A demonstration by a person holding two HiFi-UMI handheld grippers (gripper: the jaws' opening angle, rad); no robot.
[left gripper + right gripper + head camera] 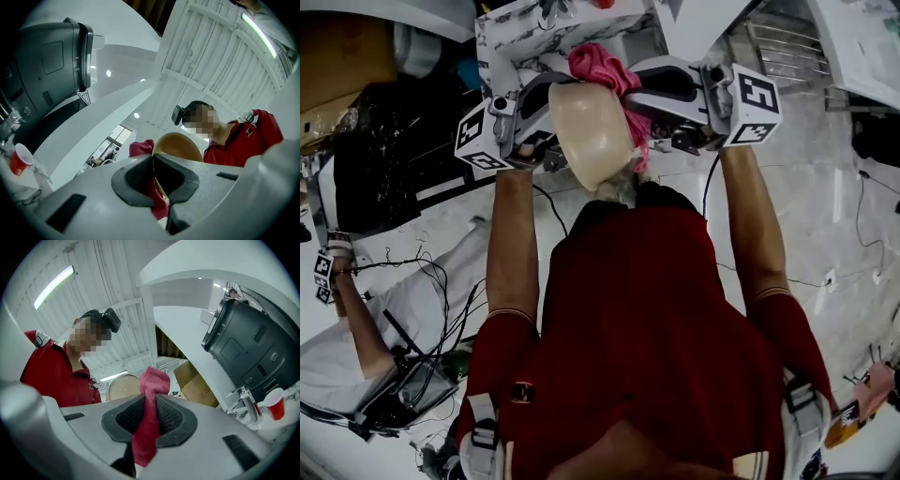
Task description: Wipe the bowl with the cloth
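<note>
1. Bowl (591, 131), cream-coloured, sits in the upper middle of the head view, tilted on its side above the person's red shirt (647, 319).
2. The left gripper (546, 127) meets the bowl's left edge, and its jaws are clamped on the thin rim. In the left gripper view the rim runs between the two dark pads.
3. The pink cloth (605, 67) is bunched at the bowl's upper edge, touching it, and trails down the bowl's right side.
4. The right gripper (639, 89), just right of the bowl, has its jaws pinched on the cloth. In the right gripper view a fold stands above the pads and a tail hangs below them.
5. In that view the bowl shows just left of the cloth, at the lower middle.
6. A black machine (248, 348) fills the upper right, a red cup (275, 408) stands at the right edge, and a cardboard box (197, 385) lies at the centre right.
</note>
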